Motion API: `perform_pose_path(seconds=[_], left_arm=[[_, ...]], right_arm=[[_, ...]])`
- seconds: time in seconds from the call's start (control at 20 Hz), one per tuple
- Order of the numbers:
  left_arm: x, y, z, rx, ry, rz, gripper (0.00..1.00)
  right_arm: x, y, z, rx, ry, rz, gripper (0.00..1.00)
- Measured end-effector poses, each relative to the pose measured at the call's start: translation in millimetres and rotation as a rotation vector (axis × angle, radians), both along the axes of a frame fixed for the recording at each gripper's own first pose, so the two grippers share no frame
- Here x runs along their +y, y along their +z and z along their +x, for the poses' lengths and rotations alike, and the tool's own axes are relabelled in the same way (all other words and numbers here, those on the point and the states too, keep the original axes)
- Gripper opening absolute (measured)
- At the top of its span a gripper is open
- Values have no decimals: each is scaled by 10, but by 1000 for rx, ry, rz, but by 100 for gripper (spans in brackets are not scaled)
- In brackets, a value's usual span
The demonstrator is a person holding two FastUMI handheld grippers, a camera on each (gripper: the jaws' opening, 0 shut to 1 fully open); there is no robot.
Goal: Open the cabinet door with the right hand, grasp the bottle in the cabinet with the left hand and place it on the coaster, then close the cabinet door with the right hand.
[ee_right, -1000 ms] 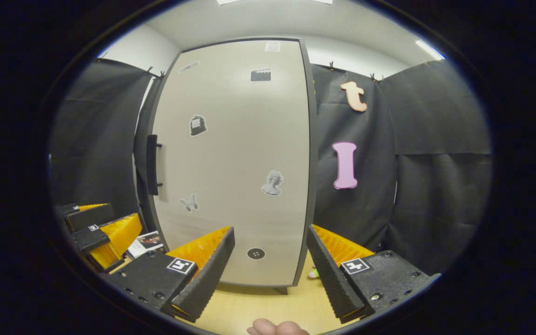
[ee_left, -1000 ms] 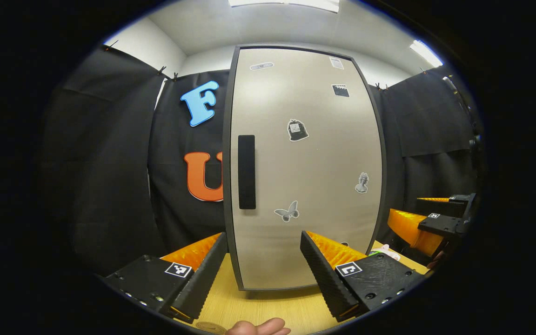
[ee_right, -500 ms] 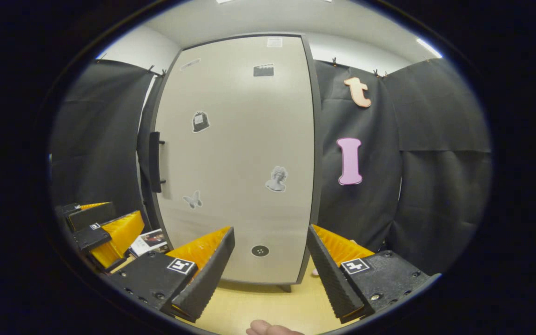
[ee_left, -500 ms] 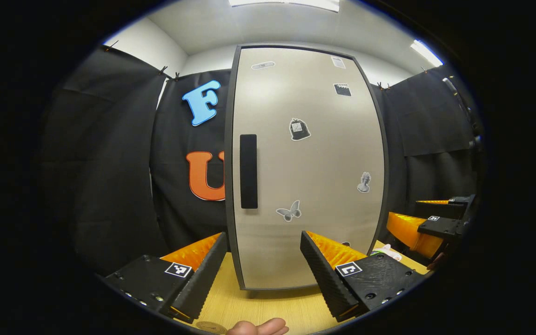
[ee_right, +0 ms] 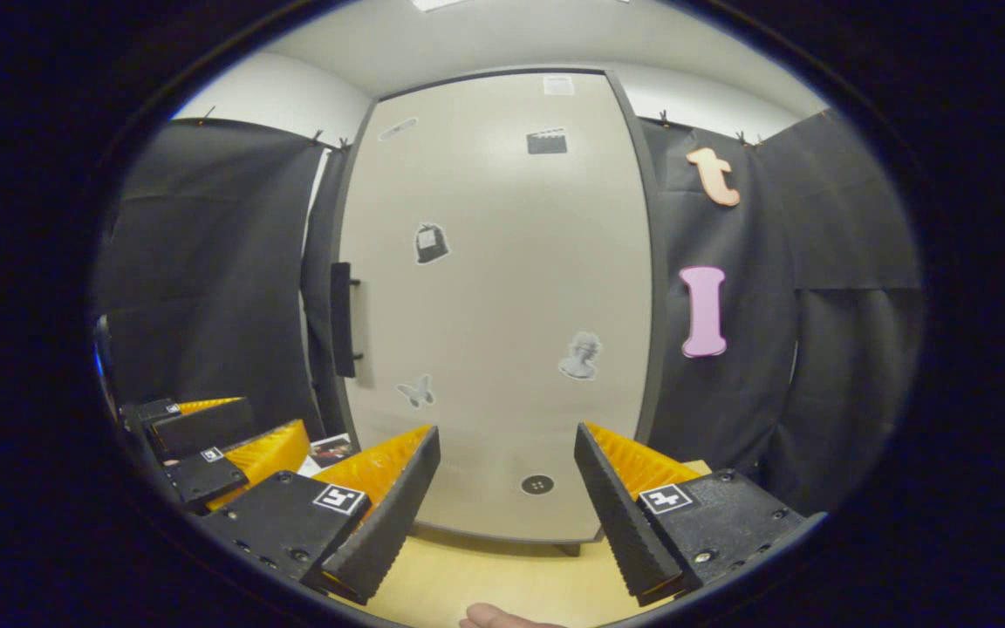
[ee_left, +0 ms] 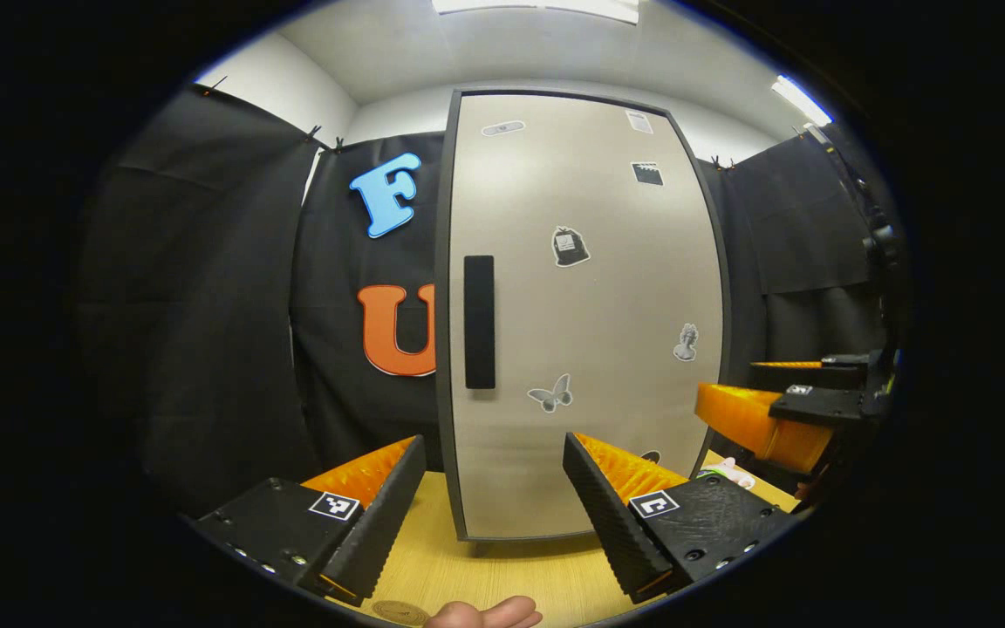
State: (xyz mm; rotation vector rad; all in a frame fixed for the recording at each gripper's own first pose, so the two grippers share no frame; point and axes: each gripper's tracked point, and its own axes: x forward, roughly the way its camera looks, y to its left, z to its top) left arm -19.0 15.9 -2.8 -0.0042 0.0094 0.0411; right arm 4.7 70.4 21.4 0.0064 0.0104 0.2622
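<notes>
Swung rightward over the last second in the right gripper view, so that the cabinet door [ee_right: 502,296] now sits nearer the middle and its handle [ee_right: 342,319] further in from the left edge. Shifted only slightly in the left gripper view, with the right gripper [ee_left: 782,397] now reaching further in toward the door from the right side.

Tall, flat, smooth matte beige panel for the cabinet door [ee_left: 585,314], framed by a thin dark border, closed. Long, narrow, dark vertical bar for the handle [ee_left: 479,322], standing off the panel on two short posts near the left edge. Small flat grey stickers scattered over the panel, among them a butterfly [ee_left: 550,395] and a bust [ee_left: 686,342]. Pale wood-grain table [ee_left: 502,580] below, and a round, flat, brownish coaster [ee_left: 398,612] at the bottom edge of the left gripper view, beside a fingertip. Bottle hidden behind the closed door, whereabouts not visible.

Left gripper [ee_left: 494,458]: wedge-shaped fingers with ridged inner faces, spread wide, gripping nothing, held above the table in front of the door's lower part. Right gripper [ee_right: 507,449]: likewise spread wide and unloaded, short of the door, apart from the handle. Left gripper [ee_right: 223,436] visible low at the left of the right gripper view.
</notes>
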Motion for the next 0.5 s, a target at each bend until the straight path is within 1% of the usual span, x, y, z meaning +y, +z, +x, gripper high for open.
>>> perform_pose_path(seconds=[0.2, 0.5], left_arm=[[302, -59, -253, 6, 67, -4, 96], [807, -247, -627, 56, 184, 6, 96]], right_arm=[[530, 176, 154, -20, 126, -16, 98], [1404, 329, 632, 7, 258, 6, 98]])
